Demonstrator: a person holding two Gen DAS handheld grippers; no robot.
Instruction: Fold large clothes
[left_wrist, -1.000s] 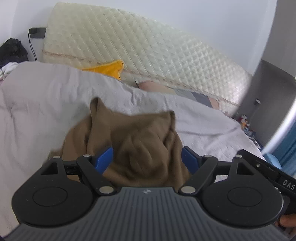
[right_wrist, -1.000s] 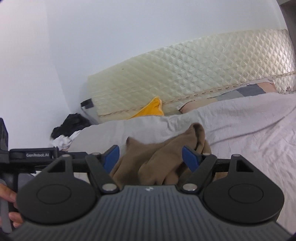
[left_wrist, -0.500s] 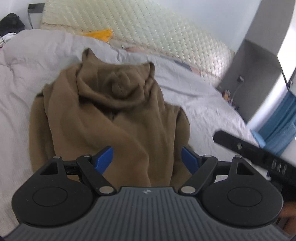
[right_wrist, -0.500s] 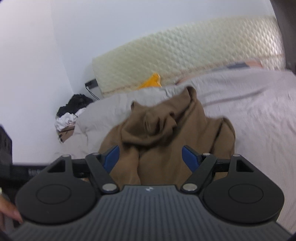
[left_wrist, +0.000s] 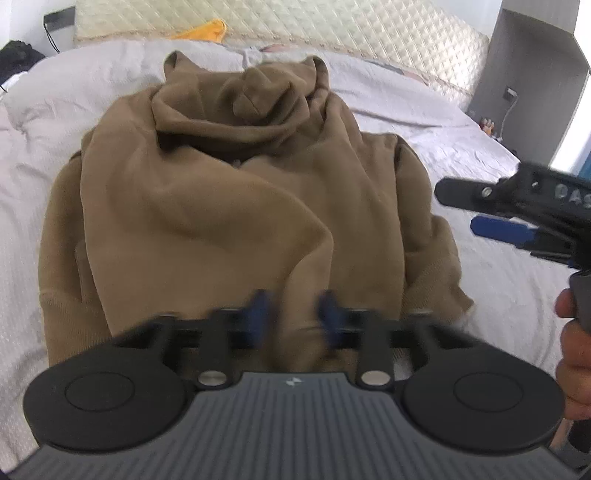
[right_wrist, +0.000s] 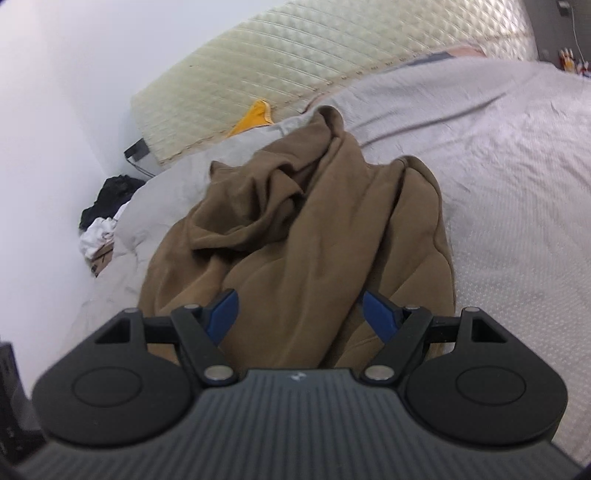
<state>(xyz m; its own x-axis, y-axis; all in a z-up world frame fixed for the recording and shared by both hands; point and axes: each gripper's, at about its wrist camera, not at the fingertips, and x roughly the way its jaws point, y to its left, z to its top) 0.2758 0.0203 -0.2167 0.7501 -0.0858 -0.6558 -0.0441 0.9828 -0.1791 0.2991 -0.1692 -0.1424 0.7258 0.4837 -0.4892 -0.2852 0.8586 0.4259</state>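
left gripper (left_wrist: 293, 314): fingers blurred, narrowed around a ridge of fabric at the near hem; can't tell if they've actually clamped it
right gripper (right_wrist: 299, 314): jaws spread wide, nothing between them, hovering over the near hem on the garment's right side
hoodie (left_wrist: 229, 192): brown, rumpled, lying on the grey bedsheet (left_wrist: 461, 147)
long axis: runs straight away from both claws, hem near, hood (left_wrist: 240, 99) far toward the quilted headboard (left_wrist: 332, 33)
nearer claw: left, already at the cloth; the right sits off beyond the right edge in the left wrist view
next, my guess: hem needs both corners held, then carry it toward the hood
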